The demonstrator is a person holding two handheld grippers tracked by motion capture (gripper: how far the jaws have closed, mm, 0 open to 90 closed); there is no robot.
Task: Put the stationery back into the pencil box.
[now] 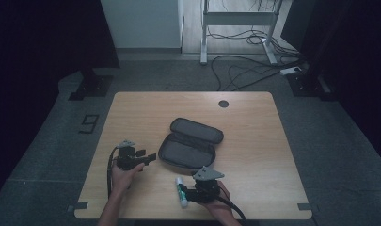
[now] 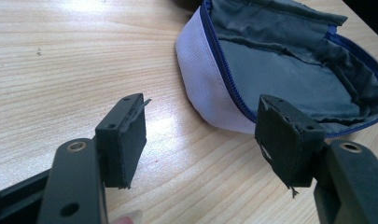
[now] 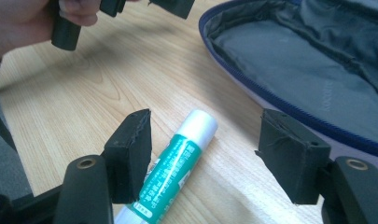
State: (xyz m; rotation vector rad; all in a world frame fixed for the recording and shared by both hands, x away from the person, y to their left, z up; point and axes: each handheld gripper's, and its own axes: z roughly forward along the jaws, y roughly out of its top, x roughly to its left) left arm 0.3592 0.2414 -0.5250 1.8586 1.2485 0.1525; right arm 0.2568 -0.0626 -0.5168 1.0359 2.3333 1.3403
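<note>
Down near the desk's [image 1: 254, 108] front edge: glue stick [image 3: 177, 158] lying flat between right gripper's [image 3: 210, 158] spread fingers [image 3: 130, 154], touching neither (nearer the left one). Left gripper [image 2: 200, 140] released too, beside unzipped pencil case [image 2: 280, 60].

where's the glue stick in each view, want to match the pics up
High view: the glue stick lies near the table's front edge, just left of the right gripper.
Left gripper view: not in this picture.
Right gripper view: the glue stick lies between the open jaws, close to the left one, white cap pointing away.
Shared landmark: the open pencil case.
</note>
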